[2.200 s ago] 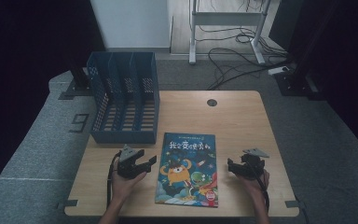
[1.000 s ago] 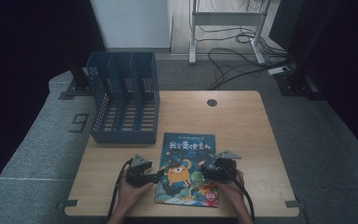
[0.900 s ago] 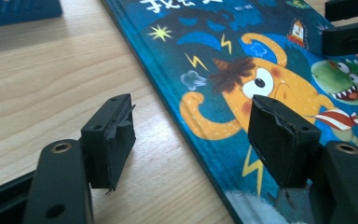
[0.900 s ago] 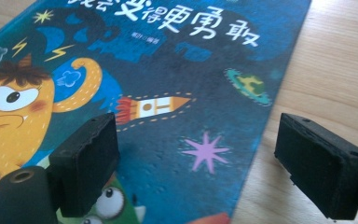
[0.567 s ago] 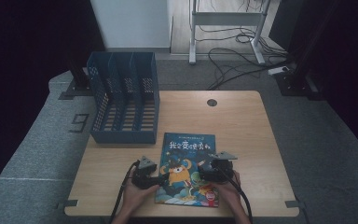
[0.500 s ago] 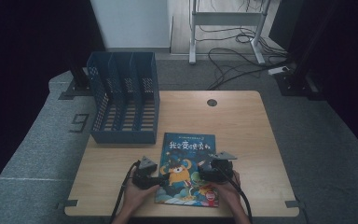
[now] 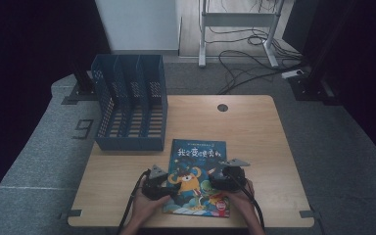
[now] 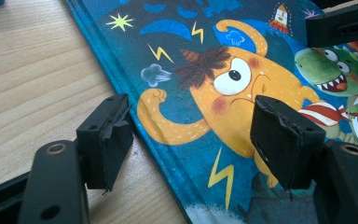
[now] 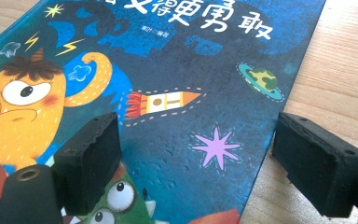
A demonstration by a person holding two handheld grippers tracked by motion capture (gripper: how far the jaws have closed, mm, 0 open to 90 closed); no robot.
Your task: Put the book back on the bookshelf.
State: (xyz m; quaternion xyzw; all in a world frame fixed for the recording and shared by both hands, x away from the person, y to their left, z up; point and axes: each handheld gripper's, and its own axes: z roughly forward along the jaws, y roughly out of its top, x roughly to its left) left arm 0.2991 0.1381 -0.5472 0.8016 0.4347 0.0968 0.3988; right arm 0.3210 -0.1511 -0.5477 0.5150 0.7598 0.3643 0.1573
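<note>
The book (image 7: 197, 178) lies flat, cover up, on the near middle of the table (image 7: 254, 132), just in front of and to the right of the blue file rack (image 7: 129, 103), which stands at the table's far left. Book and rack are close but don't touch.

Left gripper (image 7: 169, 182) sits at the book's left edge, held by the left hand (image 7: 144, 208). In the left gripper view its jaws stand wide: one pad (image 8: 105, 140) is over bare wood just outside the book's spine edge, the other pad (image 8: 284, 140) is over the cover, on the orange one-eyed monster. So the jaws straddle the edge w/o pinching it; nothing is gripped. Whether the pads touch table or cover can't be told.

Right gripper (image 7: 214, 180) is over the book's right half, right hand (image 7: 242, 203) behind it. In the right gripper view its jaws are also wide: one pad (image 9: 91, 161) above the cover near the green monster, the other pad (image 9: 319, 163) past the book's right edge, over wood. No pinch here either; contact w/ the surface is unclear.

Both grippers point inward, toward each other, w/ the cover's middle between them. Cables trail from each back off the near table edge.
</note>
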